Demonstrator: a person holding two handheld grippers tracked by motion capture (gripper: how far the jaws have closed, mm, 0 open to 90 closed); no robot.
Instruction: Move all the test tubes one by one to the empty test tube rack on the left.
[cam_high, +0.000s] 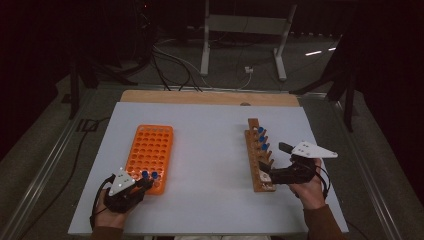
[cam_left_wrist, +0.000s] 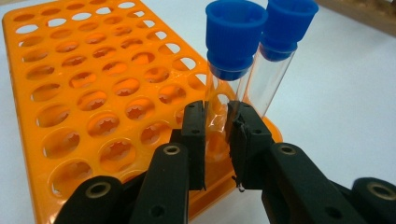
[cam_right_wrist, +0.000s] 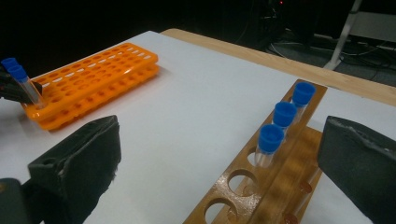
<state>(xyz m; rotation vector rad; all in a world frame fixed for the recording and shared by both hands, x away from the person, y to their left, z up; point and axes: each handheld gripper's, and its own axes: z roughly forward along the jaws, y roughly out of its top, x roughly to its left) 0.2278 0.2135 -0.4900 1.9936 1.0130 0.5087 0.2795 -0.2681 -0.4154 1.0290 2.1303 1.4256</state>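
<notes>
moving tubes: wooden rack (cam_high: 260, 160) to orange rack (cam_high: 150, 155)
step: left gripper (cam_left_wrist: 217, 135) clamps capped tube (cam_left_wrist: 224, 79) seated in near corner hole; next, i judge, let go cleanly
right gripper (cam_right_wrist: 215, 177): jaws wide, empty, beside wooden rack
views: left gripper view shows the pinch; right gripper view, three tubes (cam_right_wrist: 282, 123) left

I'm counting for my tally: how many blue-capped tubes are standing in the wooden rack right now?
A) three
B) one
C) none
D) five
A: the right claw's view shows three blue-capped tubes standing in a row in the far holes of the wooden rack, with the nearer holes empty; the high view shows the same blue caps at its far end.
</notes>
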